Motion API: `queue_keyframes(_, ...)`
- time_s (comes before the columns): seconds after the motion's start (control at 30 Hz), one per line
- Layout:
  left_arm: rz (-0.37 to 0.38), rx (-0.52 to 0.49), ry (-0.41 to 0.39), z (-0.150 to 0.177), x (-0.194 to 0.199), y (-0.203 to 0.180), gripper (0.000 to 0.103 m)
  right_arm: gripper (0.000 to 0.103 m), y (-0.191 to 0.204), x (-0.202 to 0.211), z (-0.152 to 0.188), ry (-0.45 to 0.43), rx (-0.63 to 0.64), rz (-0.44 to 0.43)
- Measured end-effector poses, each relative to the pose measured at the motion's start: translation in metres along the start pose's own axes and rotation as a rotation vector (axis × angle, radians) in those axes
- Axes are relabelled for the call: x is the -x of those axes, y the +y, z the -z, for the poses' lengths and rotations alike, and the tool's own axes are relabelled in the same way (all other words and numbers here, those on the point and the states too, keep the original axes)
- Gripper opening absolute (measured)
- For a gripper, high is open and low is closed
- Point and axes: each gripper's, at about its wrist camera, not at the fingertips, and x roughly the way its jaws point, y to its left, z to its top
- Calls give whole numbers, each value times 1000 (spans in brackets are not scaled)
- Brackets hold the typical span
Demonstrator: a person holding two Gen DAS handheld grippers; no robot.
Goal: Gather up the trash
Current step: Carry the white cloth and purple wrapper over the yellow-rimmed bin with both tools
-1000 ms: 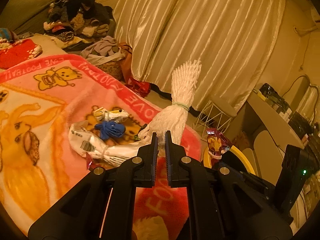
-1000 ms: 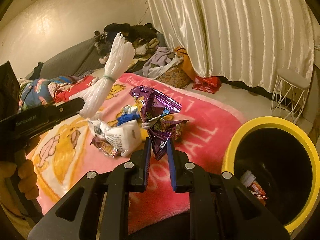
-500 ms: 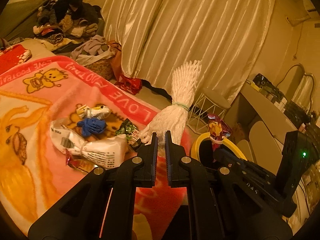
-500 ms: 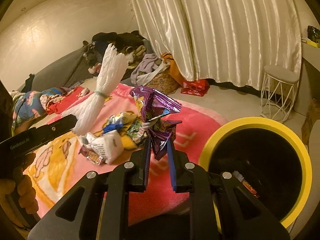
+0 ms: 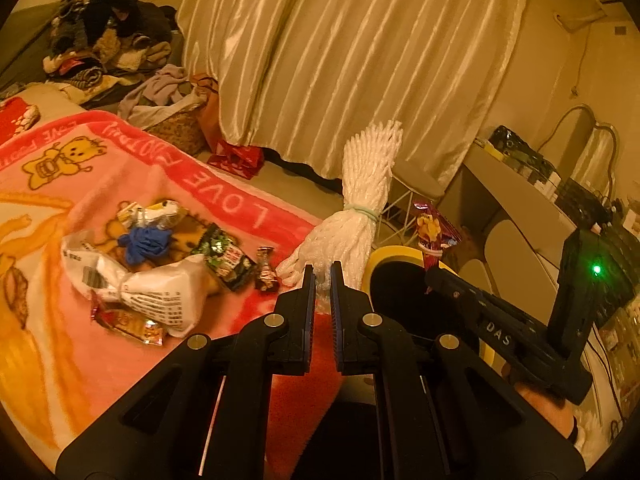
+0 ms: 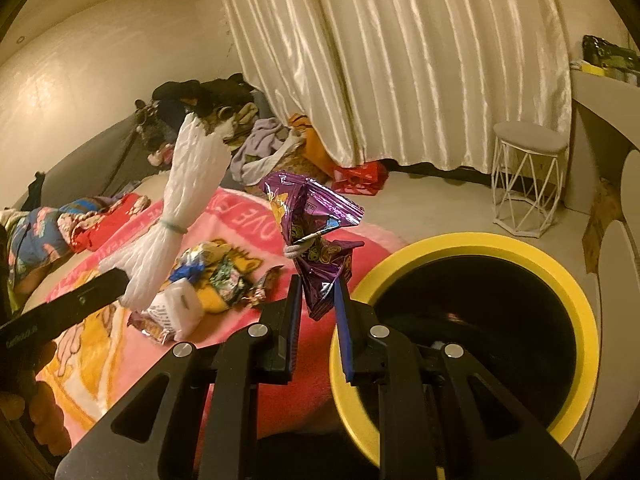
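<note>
Right wrist: right gripper [image 6: 316, 300] pinches a purple wrapper [image 6: 314, 232]; bin [image 6: 464, 316] at three o'clock, nearer than the left gripper [image 5: 320, 280], clamped on white netting [image 5: 356, 216].

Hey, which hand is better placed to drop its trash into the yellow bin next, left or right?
Right, I'd say. The right gripper, shut on the purple snack wrapper, sits next to the yellow bin. The left gripper, holding the white foam net, is nearer the pink blanket, with the bin beyond it.
</note>
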Motion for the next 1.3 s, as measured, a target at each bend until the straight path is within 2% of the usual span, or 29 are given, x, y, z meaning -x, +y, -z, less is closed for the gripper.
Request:
queue_keyframes(0.9,70,-112,98,17,-38,-52,4,16,-61,6,6,-12,-129,124)
queue_keyframes(1.3,88,-115,159,23,-65,-69,4,16,-91,4,12,5,-216,167)
